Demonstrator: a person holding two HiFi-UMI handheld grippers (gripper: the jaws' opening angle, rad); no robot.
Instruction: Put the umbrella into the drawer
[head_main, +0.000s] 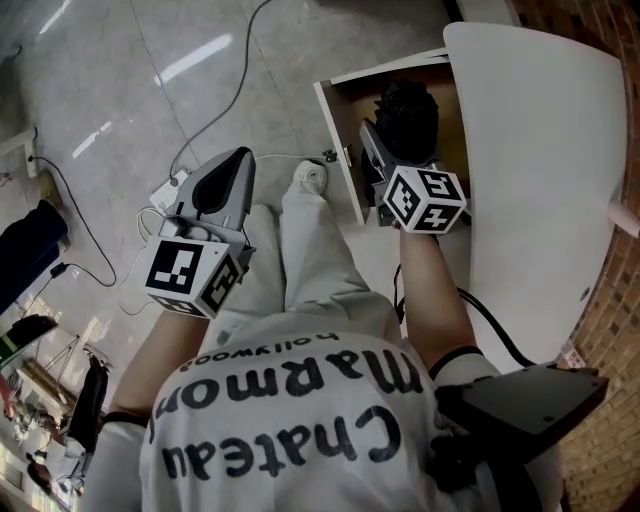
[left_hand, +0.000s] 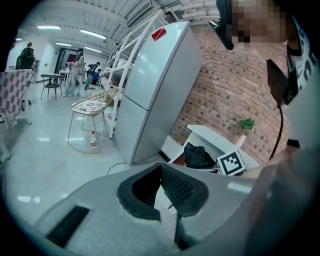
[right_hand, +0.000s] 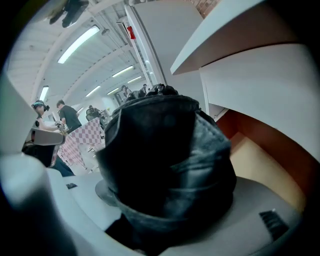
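The right gripper (head_main: 395, 140) clamps the umbrella (head_main: 408, 110) over the drawer (head_main: 338, 140) beneath it. Released off-centre, the umbrella could snag the rim. The left gripper (head_main: 238, 165) is closed and empty.

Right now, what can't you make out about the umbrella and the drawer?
1. Floor of the drawer under the umbrella: head view, umbrella and right claw cover it, so contact is unclear.
2. Rest of the drawer: head view, hidden under the white cabinet top.
3. Handle end of the umbrella: right gripper view, fabric fills the frame.

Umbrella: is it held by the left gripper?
No, the black umbrella sits between the fingers of the right gripper; the left gripper holds nothing.
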